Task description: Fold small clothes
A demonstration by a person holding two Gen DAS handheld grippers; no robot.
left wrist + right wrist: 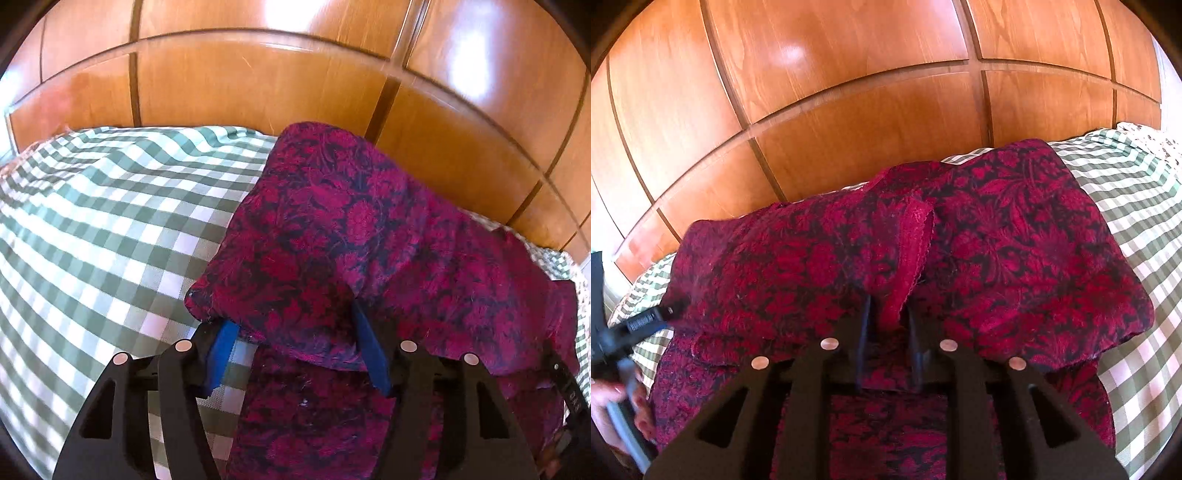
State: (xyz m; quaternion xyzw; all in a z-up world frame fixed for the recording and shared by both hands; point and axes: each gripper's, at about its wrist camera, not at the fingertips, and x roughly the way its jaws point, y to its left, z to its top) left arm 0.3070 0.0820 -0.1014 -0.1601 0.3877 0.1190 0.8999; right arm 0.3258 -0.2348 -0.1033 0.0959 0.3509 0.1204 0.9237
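A dark red floral garment lies on the bed, with one edge folded back over the rest. My left gripper has its blue pads wide apart; the folded corner drapes over the fingertips and hides them, and the pads do not press the cloth. My right gripper is shut on a raised ridge of the same garment, pinched between its dark fingers. The left gripper also shows at the left edge of the right wrist view, at the cloth's edge, held by a hand.
The bed carries a green-and-white checked sheet, which stretches out to the left of the garment and to its right. Glossy wooden panels rise directly behind the bed. A black part of the other gripper shows at the right edge.
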